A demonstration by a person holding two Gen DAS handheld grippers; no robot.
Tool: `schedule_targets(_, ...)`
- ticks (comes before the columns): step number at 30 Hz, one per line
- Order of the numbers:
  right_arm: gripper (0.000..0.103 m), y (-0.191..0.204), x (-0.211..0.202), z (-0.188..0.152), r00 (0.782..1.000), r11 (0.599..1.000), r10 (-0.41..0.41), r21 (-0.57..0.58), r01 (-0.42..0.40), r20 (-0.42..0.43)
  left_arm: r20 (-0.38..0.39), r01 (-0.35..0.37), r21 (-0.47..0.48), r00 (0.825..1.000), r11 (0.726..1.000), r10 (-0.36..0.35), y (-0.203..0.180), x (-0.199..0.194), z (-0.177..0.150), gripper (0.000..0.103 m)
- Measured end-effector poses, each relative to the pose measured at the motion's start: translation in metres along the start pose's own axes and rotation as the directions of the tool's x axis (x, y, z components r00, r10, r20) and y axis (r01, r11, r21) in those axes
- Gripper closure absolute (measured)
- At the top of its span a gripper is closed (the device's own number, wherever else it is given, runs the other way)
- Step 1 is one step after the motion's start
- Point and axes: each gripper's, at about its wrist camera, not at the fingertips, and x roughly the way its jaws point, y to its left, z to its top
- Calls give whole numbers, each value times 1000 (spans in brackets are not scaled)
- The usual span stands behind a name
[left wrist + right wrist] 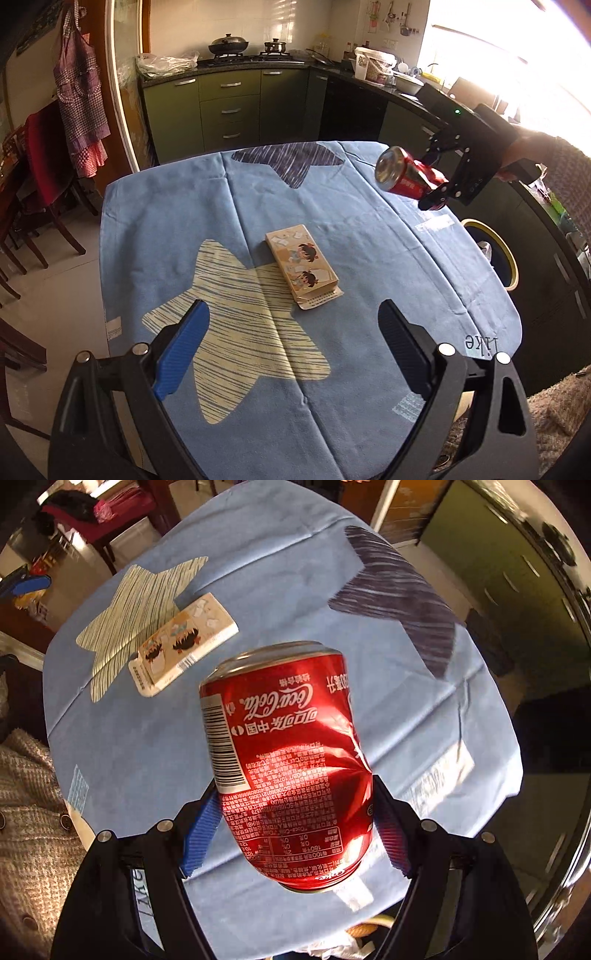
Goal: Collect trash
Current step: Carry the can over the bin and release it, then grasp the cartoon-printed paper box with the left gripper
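One carton (302,270) lies between empty, wide-open left fingers (291,350) and right fingers (295,834) clamping dented can (288,760).

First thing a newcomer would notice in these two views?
The dented red cola can, clamped in the right gripper above the blue star-print tablecloth. Next, the flat cartoon-printed carton lying mid-table, beyond the open, empty left gripper.

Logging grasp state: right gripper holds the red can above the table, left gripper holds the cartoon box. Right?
Not quite. The left gripper is open and empty; the cartoon box lies on the blue tablecloth, per the left wrist view. The right gripper does hold the red can above the table.
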Motion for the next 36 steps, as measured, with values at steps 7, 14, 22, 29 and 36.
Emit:
schedule_targets(7,27,-5,-12,-179,993,961,-57,265,82,-102,-5,59,80,998,995,-59,-39,4,-1,15)
schedule_targets(14,27,-38,32,-294,972,869,-64,467,165,-224,-16,76,121,997,990,-75,-60,8,3,15)
schedule_targets(22,15,-52,34,-343,977,778,-128,594,205,-169,-44,46,133,998,990,-40,-67,16,3,14)
schedule_targets(29,15,-12,-13,-364,973,662,-231,732,159,-2,-89,-47,84,995,995,54,-56,43,10,11)
schedule_targets(36,15,20,-22,-360,971,653,-224,752,87,82,-176,-203,-62,966,977,190,-31,103,29,11)
